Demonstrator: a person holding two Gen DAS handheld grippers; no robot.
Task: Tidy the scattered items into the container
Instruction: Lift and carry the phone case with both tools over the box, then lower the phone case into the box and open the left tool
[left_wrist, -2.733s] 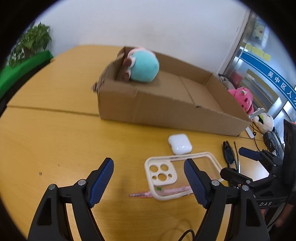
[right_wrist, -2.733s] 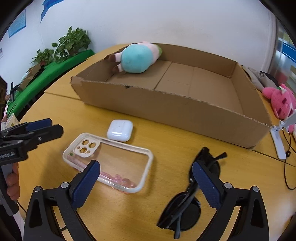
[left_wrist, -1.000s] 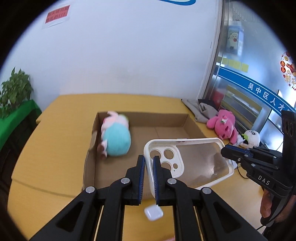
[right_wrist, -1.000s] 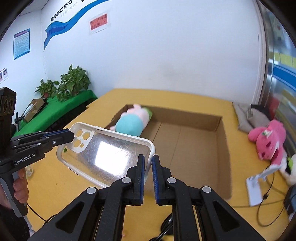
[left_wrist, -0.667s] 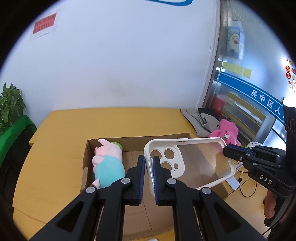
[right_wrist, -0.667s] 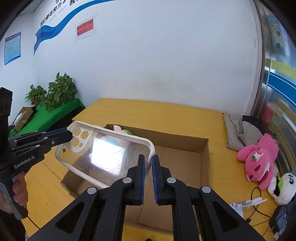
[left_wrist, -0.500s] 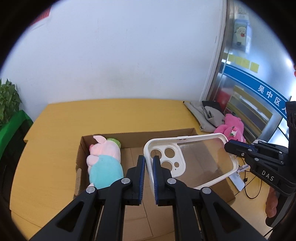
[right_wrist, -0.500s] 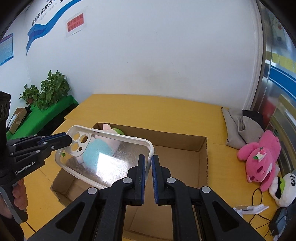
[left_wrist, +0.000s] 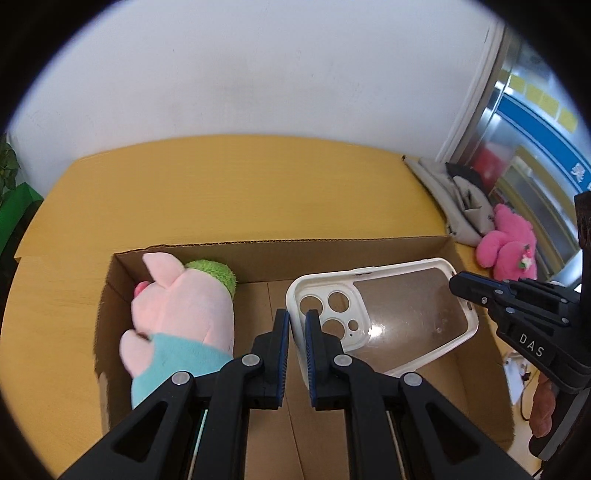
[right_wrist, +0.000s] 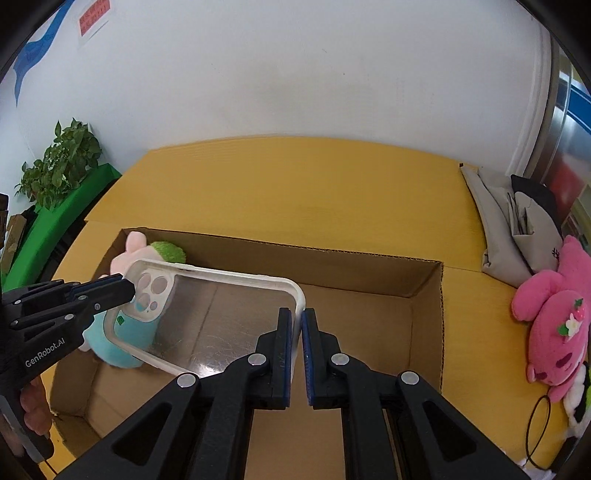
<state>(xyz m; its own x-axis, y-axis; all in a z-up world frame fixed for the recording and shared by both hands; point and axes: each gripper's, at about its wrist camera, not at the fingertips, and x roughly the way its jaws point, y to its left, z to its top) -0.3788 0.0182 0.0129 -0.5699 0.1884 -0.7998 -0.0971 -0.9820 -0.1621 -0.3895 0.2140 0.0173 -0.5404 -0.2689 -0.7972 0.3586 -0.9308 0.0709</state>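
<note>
Since half a second ago both grippers have carried the phone case (left_wrist: 391, 314) lower and further over the cardboard box (left_wrist: 280, 251), whose floor now fills both views. Left gripper (left_wrist: 297, 325) fingers are clenched on the rim at the camera-hole end; right gripper (right_wrist: 299, 325) fingers pinch the opposite short rim, so the case hangs between them, tilted, above the box floor beside the plush pig (left_wrist: 184, 310). It looks light, thin and somewhat flexible, with a glossy, likely slippery back, so the raised rim is the sensible hold. Around the box lies the yellow bench (right_wrist: 295, 184).
</note>
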